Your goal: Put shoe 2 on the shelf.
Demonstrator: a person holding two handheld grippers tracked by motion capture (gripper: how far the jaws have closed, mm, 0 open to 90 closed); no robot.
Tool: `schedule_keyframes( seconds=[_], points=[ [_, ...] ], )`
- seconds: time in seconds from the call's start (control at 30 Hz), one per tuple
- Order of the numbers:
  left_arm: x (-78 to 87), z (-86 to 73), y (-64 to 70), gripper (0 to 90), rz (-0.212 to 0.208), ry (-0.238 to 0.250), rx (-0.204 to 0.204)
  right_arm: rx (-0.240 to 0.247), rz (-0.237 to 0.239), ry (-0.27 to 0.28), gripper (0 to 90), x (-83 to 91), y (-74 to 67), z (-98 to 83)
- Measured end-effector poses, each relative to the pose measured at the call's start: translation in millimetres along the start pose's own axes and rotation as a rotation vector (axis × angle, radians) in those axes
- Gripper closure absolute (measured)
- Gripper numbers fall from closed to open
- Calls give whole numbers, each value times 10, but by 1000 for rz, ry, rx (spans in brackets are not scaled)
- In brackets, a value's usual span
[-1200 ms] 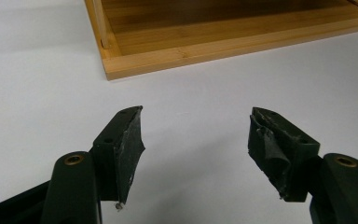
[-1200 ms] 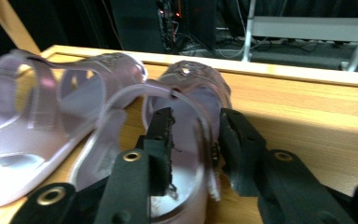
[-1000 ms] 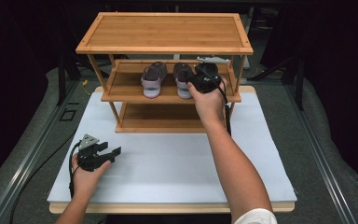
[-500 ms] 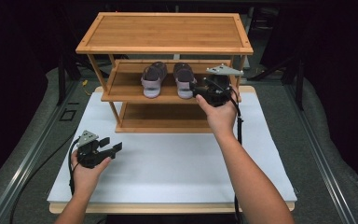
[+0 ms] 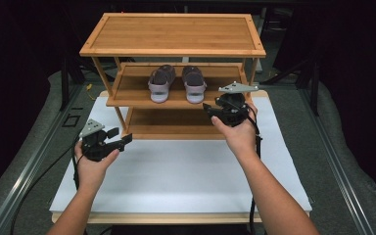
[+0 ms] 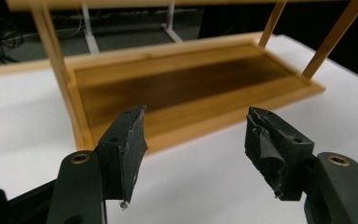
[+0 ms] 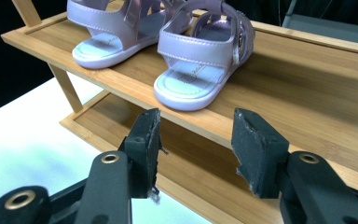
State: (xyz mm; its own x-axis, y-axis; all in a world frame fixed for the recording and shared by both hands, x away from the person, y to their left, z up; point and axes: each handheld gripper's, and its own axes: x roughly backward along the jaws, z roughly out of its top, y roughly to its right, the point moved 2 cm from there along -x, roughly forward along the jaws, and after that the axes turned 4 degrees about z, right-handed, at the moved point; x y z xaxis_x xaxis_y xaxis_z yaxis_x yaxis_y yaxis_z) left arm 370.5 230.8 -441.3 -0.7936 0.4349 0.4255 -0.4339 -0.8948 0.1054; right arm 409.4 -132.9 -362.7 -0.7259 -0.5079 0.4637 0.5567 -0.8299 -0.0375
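The pair of sandals (image 5: 177,83) stood side by side on the rack's (image 5: 174,34) middle shelf. The right gripper (image 5: 218,110), its jaws spread and just closing with nothing between them, was held just before the shelf edge; the left gripper (image 5: 119,140), spread too, hovered over the tabletop (image 5: 176,171). A clean withdrawal was advised, so the sandals were not nudged.

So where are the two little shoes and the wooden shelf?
left sandal (image 5: 161,83), high view, on its heel strap.
right sandal (image 7: 200,74), right gripper view, on its insole.
wooden shelf (image 5: 176,34), high view, on its top board.
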Motion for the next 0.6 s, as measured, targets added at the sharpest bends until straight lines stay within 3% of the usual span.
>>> schedule_keyframes(
  seconds=[0.03,0.07,0.1,0.13,0.27,0.37,0.43,0.53,0.57,0.6],
  points=[
    [0,0,0,377,0,0,0,-4,-4,-4,517,-8,10,-12],
    [-29,114,11,378,-4,12,1,-13,-4,0,515,-13,21,-22],
    [-29,114,11,378,-4,12,1,-13,-4,0,515,-13,21,-22],
    [-76,234,22,378,-7,16,4,-25,-7,2,506,-30,57,-45],
    [-218,454,30,377,1,10,-1,-40,11,3,494,-88,117,-73],
    [-283,549,40,383,13,4,-3,-40,-11,15,491,-120,140,-77],
    [-342,641,53,391,-5,-8,-4,-39,-17,20,483,-133,148,-76],
    [-424,835,70,440,7,2,-9,-53,-16,35,544,-190,187,-54],
    [-424,835,70,453,7,2,-9,-53,-16,35,544,-190,187,-54],
    [-453,908,70,480,13,16,-2,-58,-20,36,603,-216,215,-31]
  ],
)
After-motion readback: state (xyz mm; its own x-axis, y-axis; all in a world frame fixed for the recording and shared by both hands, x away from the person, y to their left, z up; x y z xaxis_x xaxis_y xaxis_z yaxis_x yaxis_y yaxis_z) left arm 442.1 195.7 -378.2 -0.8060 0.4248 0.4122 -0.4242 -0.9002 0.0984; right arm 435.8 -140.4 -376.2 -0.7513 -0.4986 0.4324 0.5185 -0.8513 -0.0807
